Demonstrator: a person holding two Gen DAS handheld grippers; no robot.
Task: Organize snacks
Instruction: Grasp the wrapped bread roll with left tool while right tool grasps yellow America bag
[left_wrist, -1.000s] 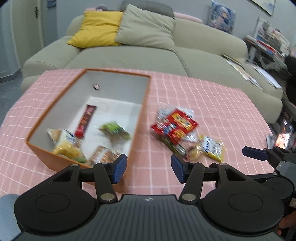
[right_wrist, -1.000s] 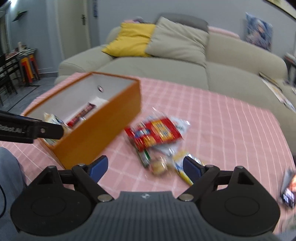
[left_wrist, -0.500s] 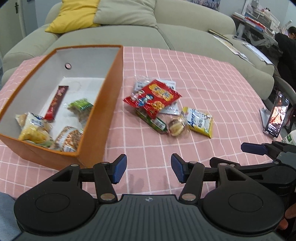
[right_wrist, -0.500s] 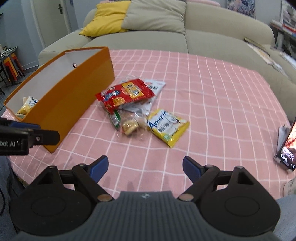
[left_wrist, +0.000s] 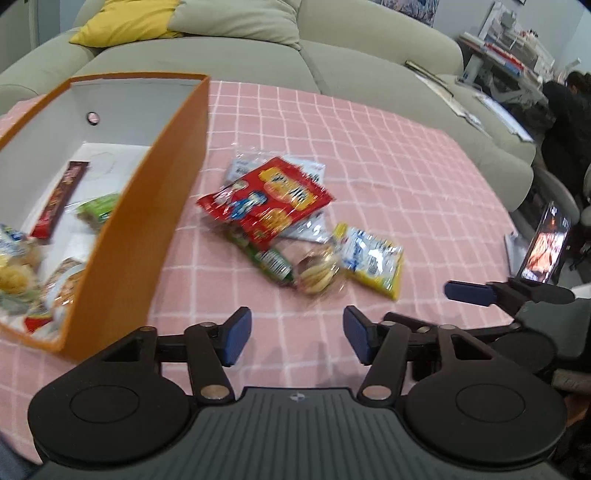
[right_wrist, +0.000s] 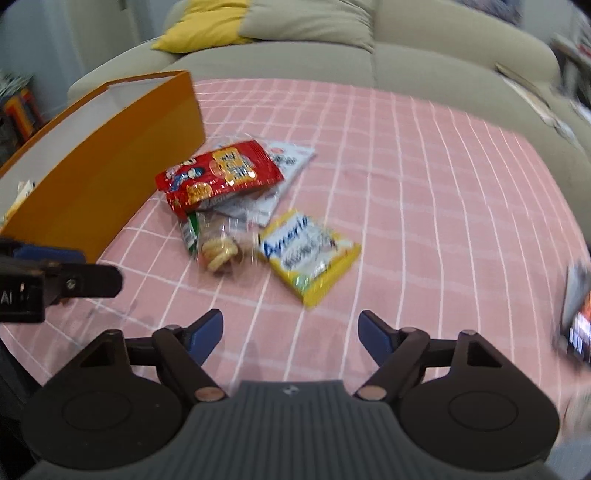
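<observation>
An orange box (left_wrist: 159, 206) with a white inside stands at the left of the pink checked tablecloth and holds several snacks, among them a dark red bar (left_wrist: 59, 199) and a green packet (left_wrist: 98, 208). Right of it lies a loose pile: a red packet (left_wrist: 266, 201) on a white one (left_wrist: 314, 230), a green stick packet (left_wrist: 271, 260), a clear pack of biscuits (left_wrist: 316, 273) and a yellow packet (left_wrist: 373, 260). The pile also shows in the right wrist view, with the red packet (right_wrist: 218, 173) and yellow packet (right_wrist: 310, 254). My left gripper (left_wrist: 297, 336) and right gripper (right_wrist: 290, 332) are open and empty, above the cloth short of the pile.
A beige sofa (left_wrist: 332, 62) with a yellow cushion (left_wrist: 125, 22) runs behind the table. A lit phone (left_wrist: 546, 243) stands at the table's right edge. A person (left_wrist: 569, 118) sits at the far right. The box wall (right_wrist: 110, 177) is close on the left.
Both grippers have moved closer to the snack pile and to the right of the box. Their jaws stay open and empty.
</observation>
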